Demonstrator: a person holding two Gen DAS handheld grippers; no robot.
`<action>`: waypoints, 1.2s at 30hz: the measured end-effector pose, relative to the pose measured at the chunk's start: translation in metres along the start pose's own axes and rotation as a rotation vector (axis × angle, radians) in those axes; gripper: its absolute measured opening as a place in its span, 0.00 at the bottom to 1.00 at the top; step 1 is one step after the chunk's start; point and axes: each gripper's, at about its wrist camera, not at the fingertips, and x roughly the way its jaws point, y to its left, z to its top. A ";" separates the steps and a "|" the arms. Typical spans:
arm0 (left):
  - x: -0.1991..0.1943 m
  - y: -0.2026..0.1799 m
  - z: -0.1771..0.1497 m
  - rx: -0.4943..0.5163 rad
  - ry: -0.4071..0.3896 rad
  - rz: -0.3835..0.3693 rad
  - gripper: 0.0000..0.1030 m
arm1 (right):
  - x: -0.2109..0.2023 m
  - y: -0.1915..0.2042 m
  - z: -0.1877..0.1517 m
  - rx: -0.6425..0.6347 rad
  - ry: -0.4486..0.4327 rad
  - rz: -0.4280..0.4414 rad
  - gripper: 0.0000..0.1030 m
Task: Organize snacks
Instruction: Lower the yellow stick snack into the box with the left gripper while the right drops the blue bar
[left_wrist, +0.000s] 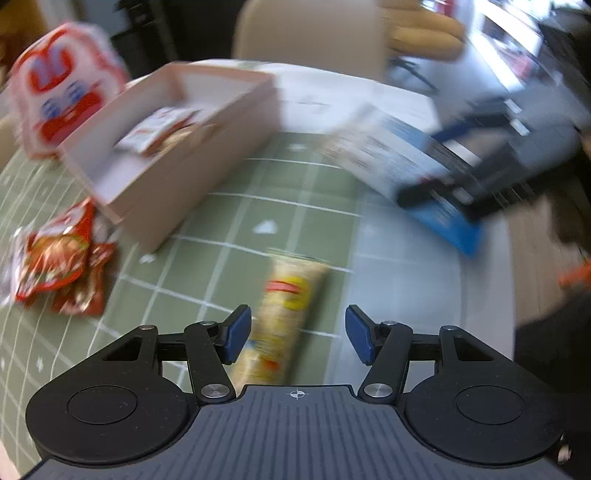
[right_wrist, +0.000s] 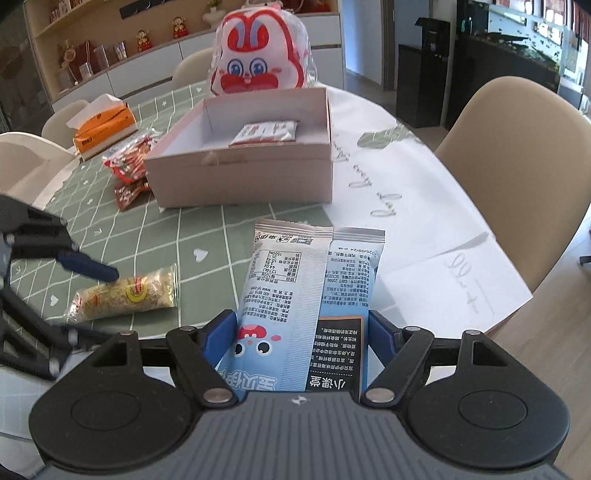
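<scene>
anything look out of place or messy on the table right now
Mostly loose snacks. Only one packet lies in the pink box. Red packets are heaped beside its left wall, and a yellow packet lies alone on the green cloth. Nothing looks spilled or torn.

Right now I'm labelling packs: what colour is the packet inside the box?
Red and white packet, clearest in the right wrist view.

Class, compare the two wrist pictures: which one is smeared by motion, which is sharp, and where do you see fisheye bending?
Left wrist view: motion-smeared, the yellow snack tube and pink box streaked. Right wrist view: sharp, print on the blue packet crisp; table edge curves with fisheye bending.
</scene>
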 end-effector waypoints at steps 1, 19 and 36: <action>0.001 0.002 0.002 -0.023 0.007 0.015 0.61 | 0.000 0.001 -0.002 -0.001 0.004 0.001 0.74; -0.019 0.018 -0.003 -0.361 -0.152 -0.048 0.33 | -0.035 -0.010 0.026 -0.090 -0.085 -0.007 0.74; -0.024 0.153 0.117 -0.756 -0.400 0.027 0.33 | -0.057 -0.005 0.251 -0.059 -0.303 0.048 0.74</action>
